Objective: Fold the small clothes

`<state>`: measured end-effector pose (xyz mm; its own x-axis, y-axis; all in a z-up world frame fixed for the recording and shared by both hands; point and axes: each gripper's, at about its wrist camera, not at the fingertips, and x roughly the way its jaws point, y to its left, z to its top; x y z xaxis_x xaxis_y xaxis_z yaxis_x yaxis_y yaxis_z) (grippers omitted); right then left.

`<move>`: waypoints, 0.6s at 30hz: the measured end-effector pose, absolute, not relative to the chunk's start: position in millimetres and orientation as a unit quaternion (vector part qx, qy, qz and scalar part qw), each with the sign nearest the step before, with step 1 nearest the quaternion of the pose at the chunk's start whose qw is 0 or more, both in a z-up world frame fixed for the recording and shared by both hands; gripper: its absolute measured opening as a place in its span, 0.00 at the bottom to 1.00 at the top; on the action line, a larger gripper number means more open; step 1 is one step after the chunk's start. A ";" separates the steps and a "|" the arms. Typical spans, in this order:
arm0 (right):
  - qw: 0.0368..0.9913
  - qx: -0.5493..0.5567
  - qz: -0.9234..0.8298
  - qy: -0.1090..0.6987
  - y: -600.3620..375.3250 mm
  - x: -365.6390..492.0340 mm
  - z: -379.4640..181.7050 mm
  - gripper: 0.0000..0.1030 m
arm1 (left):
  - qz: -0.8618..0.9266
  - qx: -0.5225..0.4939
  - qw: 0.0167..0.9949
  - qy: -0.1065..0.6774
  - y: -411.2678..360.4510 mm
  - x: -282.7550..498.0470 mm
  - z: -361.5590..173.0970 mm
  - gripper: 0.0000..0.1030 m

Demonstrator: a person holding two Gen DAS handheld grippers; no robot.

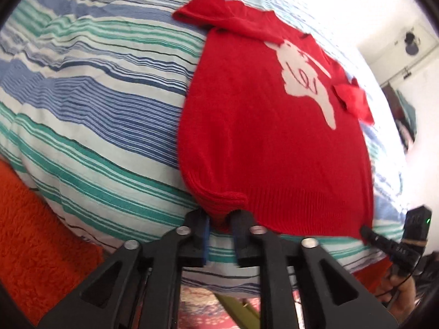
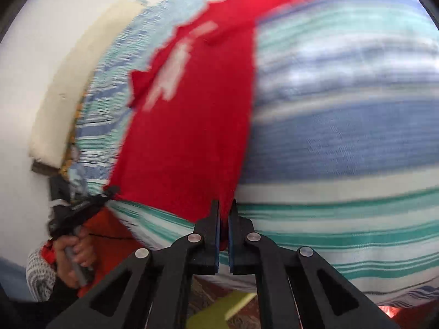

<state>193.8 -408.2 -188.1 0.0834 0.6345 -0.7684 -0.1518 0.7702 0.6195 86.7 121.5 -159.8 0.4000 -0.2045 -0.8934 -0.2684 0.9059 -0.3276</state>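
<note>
You have a small red sweater lying flat on a bed with a striped cover. The white picture on its front faces up. One sleeve is bent over near the top, and the other sleeve is bunched on the far side.

Your left claw pinches one bottom corner of the sweater, with red cloth bunched between its two fingers. Your right claw pinches the other bottom corner; its fingers are almost together with just a thin bit of red cloth between them. From the left camera you can see the right claw's tip touching that corner.

You hold both bottom corners, most likely so that the hem stays straight when you lift it. That way you can carry the bottom edge up toward the neck and fold the sweater in half. The right camera's view is blurry, so fine details there are hard to tell.

There are no boxes or baskets in view, so nothing is inside anything. Beside the bed there is a fuzzy orange blanket.
</note>
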 end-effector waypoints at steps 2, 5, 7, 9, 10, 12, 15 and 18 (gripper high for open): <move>0.714 0.192 0.279 0.613 -407.8 197.0 -184.3 0.04 | 0.012 -0.227 0.814 0.535 123.5 83.5 -156.1 0.41; 0.724 0.172 0.285 0.605 -405.6 196.7 -180.0 0.04 | 0.026 -0.241 0.820 0.519 131.0 85.3 -153.5 0.45; 0.725 0.168 0.283 0.605 -404.6 195.7 -181.2 0.04 | 0.025 -0.256 0.812 0.524 137.4 87.4 -159.6 0.04; 0.726 0.165 0.283 0.604 -399.9 194.9 -181.2 0.04 | 0.042 -0.244 0.813 0.528 137.7 86.3 -160.6 0.02; 0.727 0.164 0.283 0.604 -401.1 194.6 -181.3 0.04 | 0.050 -0.238 0.813 0.529 136.4 84.5 -159.8 0.02; 0.728 0.159 0.282 0.604 -402.0 193.3 -180.7 0.04 | 0.064 -0.228 0.814 0.530 136.6 79.8 -158.7 0.01; 0.731 0.149 0.277 0.605 -402.8 192.2 -178.5 0.04 | 0.086 -0.211 0.807 0.544 136.8 79.7 -165.0 0.01; 0.731 0.144 0.272 0.609 -399.2 193.2 -181.1 0.04 | 0.097 -0.193 0.801 0.559 133.9 82.3 -171.7 0.01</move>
